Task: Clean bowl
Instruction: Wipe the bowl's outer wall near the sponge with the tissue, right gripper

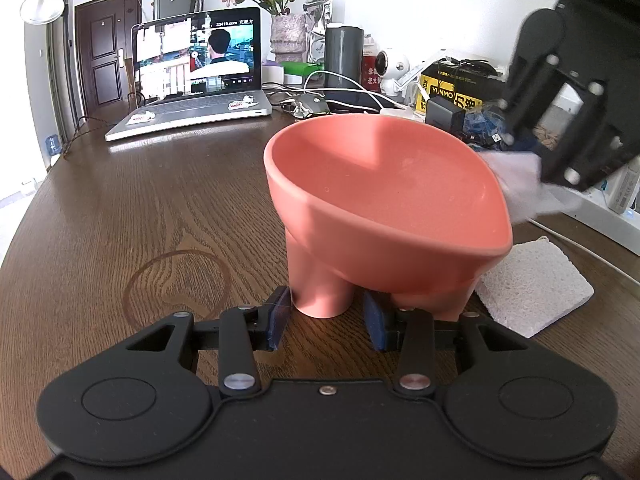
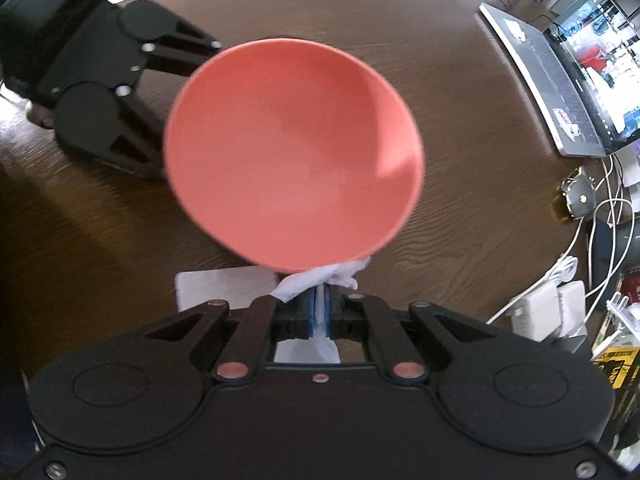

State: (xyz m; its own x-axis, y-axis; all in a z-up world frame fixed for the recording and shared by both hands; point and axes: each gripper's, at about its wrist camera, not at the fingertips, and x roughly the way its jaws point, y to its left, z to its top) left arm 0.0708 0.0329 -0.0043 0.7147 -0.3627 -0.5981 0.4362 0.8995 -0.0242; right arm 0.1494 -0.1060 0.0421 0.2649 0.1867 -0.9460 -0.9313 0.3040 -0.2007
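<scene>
**Bowl held by its foot, tissue at the rim**

The salmon-pink bowl (image 1: pixel 384 188) stands on the dark wooden table (image 1: pixel 120 220), tilted on a cylindrical foot. The left gripper (image 1: pixel 326 318) clasps that foot, its blue pads (image 1: pixel 278 320) pressed to either side. The right gripper (image 2: pixel 321 312) points steeply down beside the bowl's rim, jaws clamped tight on a crumpled white tissue (image 2: pixel 320 280) that touches the rim's outer edge. A white sponge (image 1: pixel 532 284) lies on the table just beside the bowl. An open laptop (image 1: pixel 192 76) sits well behind.
</scene>
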